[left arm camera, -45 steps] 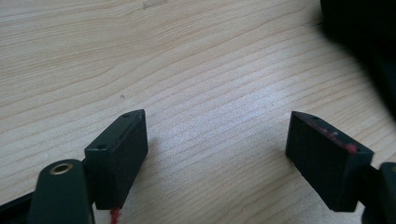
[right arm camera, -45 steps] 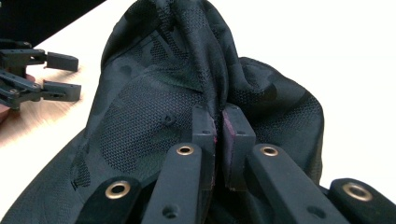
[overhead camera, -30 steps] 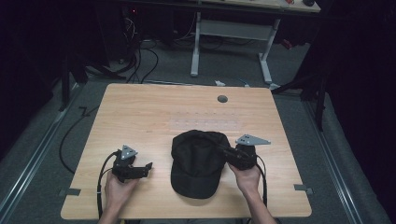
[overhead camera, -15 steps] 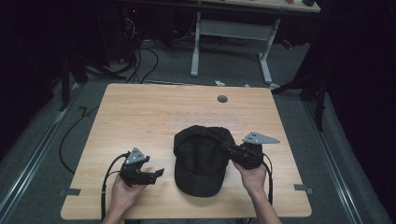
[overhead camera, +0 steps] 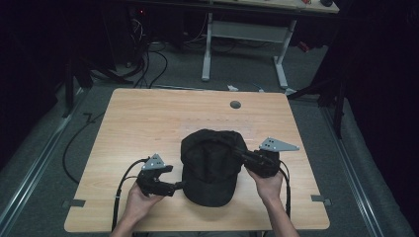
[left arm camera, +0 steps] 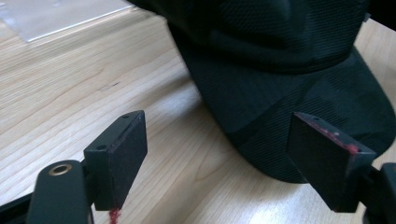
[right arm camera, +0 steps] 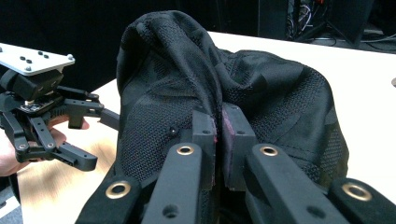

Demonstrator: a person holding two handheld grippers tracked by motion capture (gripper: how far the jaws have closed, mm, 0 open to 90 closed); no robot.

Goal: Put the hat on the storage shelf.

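A black mesh cap (overhead camera: 210,165) lies on the wooden table (overhead camera: 148,123), brim toward the near edge. My right gripper (overhead camera: 242,154) is shut on a pinched fold of the cap's crown (right arm camera: 187,84), its jaws pressed together on the fabric (right arm camera: 218,126). My left gripper (overhead camera: 177,187) is open at the cap's left side, close to the brim (left arm camera: 299,121). In the left gripper view its two pads (left arm camera: 119,154) stand wide apart, and the brim's edge lies between and just beyond them. The left gripper (right arm camera: 100,140) also appears at the left of the right gripper view.
A small round grommet (overhead camera: 235,104) sits near the table's far edge. Behind the table stands a white desk frame (overhead camera: 242,34) with cables on the floor (overhead camera: 148,54). Bare wood stretches across the far and left parts of the tabletop.
My left gripper has moved right, toward the cap's brim. The right gripper has stayed shut on the crown, shifting slightly right with the cap.
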